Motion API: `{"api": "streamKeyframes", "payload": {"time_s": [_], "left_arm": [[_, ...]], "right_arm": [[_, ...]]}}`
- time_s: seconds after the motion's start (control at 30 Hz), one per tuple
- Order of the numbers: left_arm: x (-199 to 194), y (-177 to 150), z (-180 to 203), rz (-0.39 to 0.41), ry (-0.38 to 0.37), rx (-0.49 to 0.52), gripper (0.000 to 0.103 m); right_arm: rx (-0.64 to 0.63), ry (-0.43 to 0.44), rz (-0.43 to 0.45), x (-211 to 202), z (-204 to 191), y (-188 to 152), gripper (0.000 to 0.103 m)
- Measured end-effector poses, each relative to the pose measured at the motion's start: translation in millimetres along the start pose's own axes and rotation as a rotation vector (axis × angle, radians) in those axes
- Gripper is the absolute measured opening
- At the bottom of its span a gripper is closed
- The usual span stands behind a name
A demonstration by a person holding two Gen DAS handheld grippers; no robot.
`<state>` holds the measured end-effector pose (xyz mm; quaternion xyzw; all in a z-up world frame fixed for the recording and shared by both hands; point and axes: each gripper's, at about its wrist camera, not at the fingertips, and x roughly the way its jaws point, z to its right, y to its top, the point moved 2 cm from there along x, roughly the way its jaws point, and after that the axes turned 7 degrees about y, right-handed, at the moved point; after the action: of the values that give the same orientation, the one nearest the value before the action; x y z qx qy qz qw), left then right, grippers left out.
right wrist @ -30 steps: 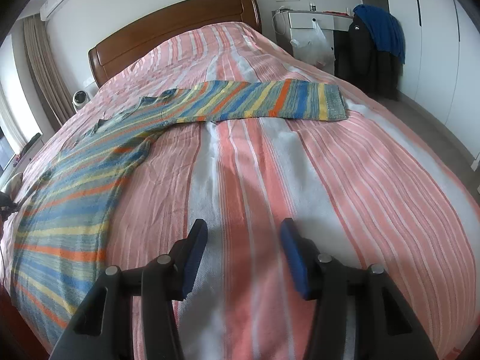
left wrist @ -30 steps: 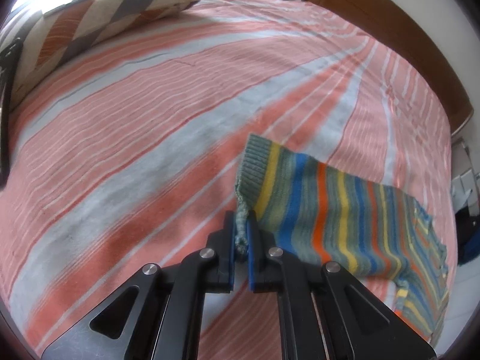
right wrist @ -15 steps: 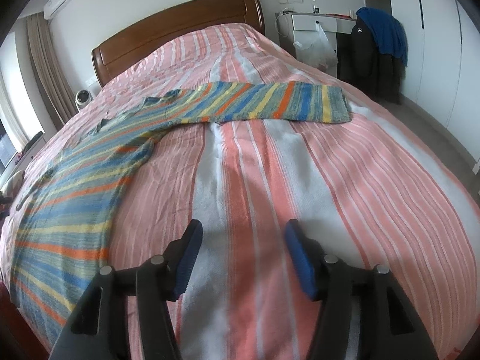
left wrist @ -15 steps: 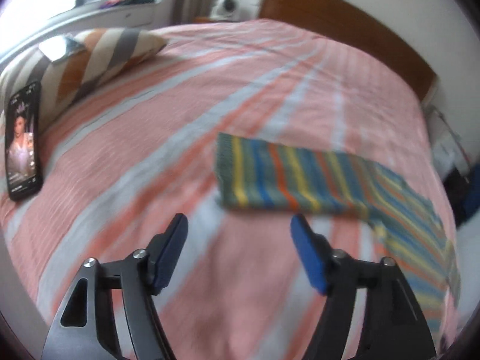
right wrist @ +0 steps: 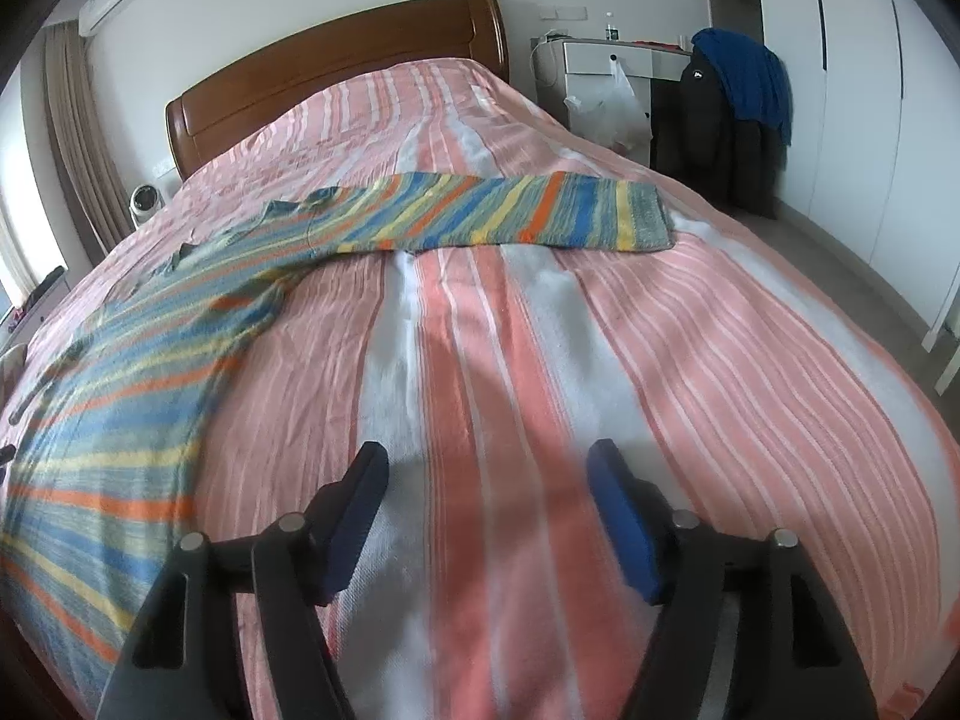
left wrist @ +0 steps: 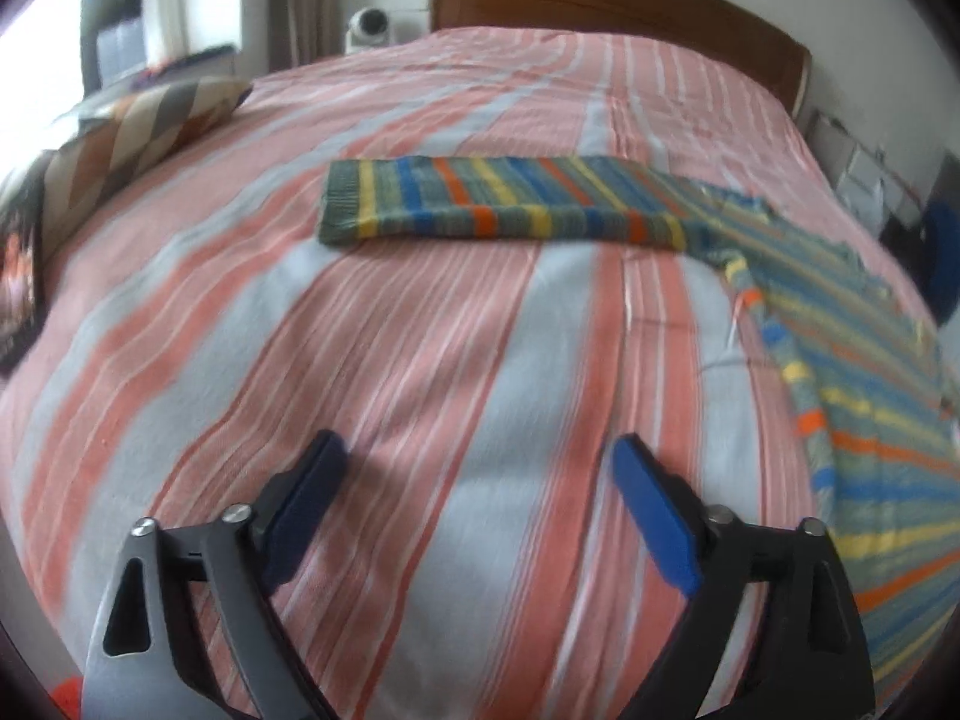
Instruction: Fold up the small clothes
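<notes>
Now the striped knit sweater [left wrist: 852,360] lies spread flat on the bedspread [left wrist: 420,360], one sleeve [left wrist: 498,204] stretched out straight to one side and, seen by the other camera, the other sleeve [right wrist: 516,213] stretched the opposite way. Judging from that, the laying-out step looks finished and no fold has been made yet.

Both tools hang over bare bedspread, well apart from the knit. The left gripper [left wrist: 474,468] has just been opening and its jaws stand wide with nothing between them; the right gripper [right wrist: 486,474] has also just been opening, its jaws apart and empty.

Next, I judge, each gripper needs to reach a sleeve cuff or hem edge, pinch a thin layer of knit without catching the bedspread beneath, and carry it across the body.

Underneath is a soft bed with a pink, orange and pale grey striped cover, backed by a wooden headboard [right wrist: 336,66]. A chevron cushion [left wrist: 144,138] and a phone [left wrist: 21,282] lie at one edge. A white desk [right wrist: 618,60], dark jackets on a chair [right wrist: 720,120] and wardrobe doors [right wrist: 858,90] stand along the far wall.
</notes>
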<state>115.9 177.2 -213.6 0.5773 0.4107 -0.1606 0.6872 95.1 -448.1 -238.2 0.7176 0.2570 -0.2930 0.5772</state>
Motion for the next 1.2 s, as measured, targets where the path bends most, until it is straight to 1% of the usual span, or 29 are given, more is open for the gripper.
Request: {"api": "streamKeyframes", "payload": {"time_s": [0.2,0.43,1.2], "left_arm": [[3.8,-2.4,3.6,0.008,0.013,0.018,0.102],[3.2,-7.1,6.5,0.017,0.038,0.033,0.102],[2.5,-8.9,7.6,0.019,0.043,0.033,0.102]], "right_arm": [[-0.009,-0.005,0.008,5.8,-1.4,-5.1,0.076],[-0.029,-0.015,0.011,8.6,-4.8,-7.2,0.080],[-0.037,-0.020,0.011,10.3,-8.2,-7.7,0.082]]}}
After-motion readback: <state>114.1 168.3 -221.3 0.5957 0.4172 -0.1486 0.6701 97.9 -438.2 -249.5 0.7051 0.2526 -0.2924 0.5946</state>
